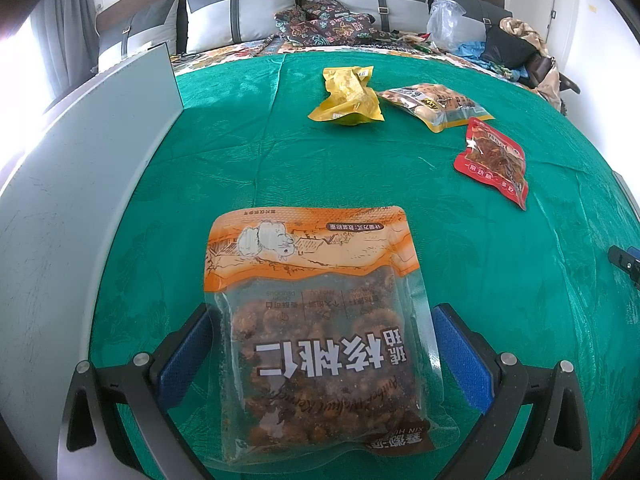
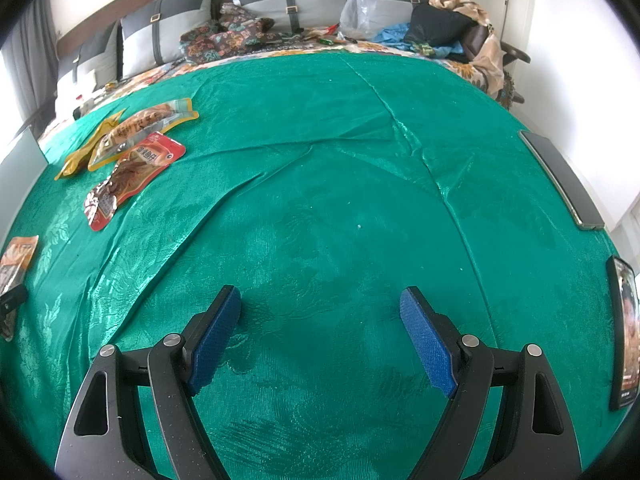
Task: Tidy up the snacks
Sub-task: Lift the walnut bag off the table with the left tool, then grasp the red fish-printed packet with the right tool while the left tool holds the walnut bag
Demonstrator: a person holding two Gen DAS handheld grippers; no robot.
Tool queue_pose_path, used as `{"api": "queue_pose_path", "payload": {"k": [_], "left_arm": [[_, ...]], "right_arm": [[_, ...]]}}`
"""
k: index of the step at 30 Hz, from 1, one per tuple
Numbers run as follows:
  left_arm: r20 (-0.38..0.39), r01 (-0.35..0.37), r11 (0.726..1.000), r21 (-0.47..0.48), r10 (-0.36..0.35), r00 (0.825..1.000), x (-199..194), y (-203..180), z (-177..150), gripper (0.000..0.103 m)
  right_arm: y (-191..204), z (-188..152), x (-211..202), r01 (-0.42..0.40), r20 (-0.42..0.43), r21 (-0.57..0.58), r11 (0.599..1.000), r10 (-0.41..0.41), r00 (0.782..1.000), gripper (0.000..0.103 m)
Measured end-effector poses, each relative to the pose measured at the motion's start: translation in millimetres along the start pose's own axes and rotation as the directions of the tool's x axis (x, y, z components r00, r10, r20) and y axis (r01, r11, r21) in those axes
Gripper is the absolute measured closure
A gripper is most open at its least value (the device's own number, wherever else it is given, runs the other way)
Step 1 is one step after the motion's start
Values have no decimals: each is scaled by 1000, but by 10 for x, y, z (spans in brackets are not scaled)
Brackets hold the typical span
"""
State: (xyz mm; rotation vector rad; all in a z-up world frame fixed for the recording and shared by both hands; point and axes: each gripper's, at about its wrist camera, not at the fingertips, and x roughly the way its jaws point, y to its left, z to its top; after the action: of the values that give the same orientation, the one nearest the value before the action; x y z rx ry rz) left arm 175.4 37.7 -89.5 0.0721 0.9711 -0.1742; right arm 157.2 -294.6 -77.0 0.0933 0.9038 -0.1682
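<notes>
Left gripper [image 1: 322, 344]: jaws spread wide, one blue pad on each side of the walnut kernel bag [image 1: 316, 328]; the pads look just clear of the bag's edges, though contact cannot be told for sure.
Walnut kernel bag: orange-topped clear pouch lying flat on the green bedspread [image 1: 240, 152], printed side up, its orange end pointing away from the gripper, just beside the grey panel [image 1: 80, 184] on its left.
Right gripper [image 2: 320, 336]: jaws wide open, holding nothing, over bare green bedspread [image 2: 340, 184].
Yellow snack bag [image 1: 349, 96]: crumpled, far beyond the walnut kernel bag, toward the pillows [image 1: 240, 12].
Clear-and-yellow snack pouch [image 1: 436, 106]: just right of the yellow snack bag, touching or nearly so.
Red snack packet [image 1: 494, 160]: beyond and to the right of the walnut kernel bag, near the clear-and-yellow pouch but apart from it.
Same three seen from the right wrist: clustered far left of the right gripper, red snack packet [image 2: 132, 176] nearest.
Phone [image 2: 622, 332]: at the bedspread's right edge, screen lit.
</notes>
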Motion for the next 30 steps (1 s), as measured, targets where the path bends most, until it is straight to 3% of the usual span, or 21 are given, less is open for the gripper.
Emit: {"api": "queue_pose_path", "payload": {"k": [8,12,13,14,16,20,21,24,26,30], "left_arm": [[-50,10,1000,11,-10,999,38,-3,98,0],[-37,8,1000,6,-8,999,29,-4,92,1],[-28,7,1000,5,-7,1000,19,-6,92,7],[-11,10,1000,8,-10,1000,-7,-14,90,19],[4,14,1000,15,-14,1000,-32,-26,96,30],[17,25,1000,-1,-25,1000,-54,-2,97,36],[17,28,1000,-12,-28,999,-64,10,96,37],[17,30,999,-38,-29,999,-111,34,56,39],[18,40,998,-51,-39,999,-156,57,2,40],[21,64,996,-69,-63,998,-234,71,-86,40]], "right_arm": [[9,-2,-1,-17,-5,-4,1000,17,1000,14],[50,32,-10,-13,-37,-8,1000,13,999,15],[68,72,-16,-27,-62,7,1000,27,998,15],[111,129,-39,-76,-79,33,997,79,994,15],[269,265,-86,-154,-92,63,986,159,983,15],[803,652,58,-290,-147,150,945,311,939,16],[992,767,188,-293,-175,163,942,319,931,16],[1442,935,597,-174,-259,139,975,205,944,16],[1699,968,686,-52,-248,43,998,61,967,14],[1908,911,689,-36,-223,-69,997,20,975,22]]}}
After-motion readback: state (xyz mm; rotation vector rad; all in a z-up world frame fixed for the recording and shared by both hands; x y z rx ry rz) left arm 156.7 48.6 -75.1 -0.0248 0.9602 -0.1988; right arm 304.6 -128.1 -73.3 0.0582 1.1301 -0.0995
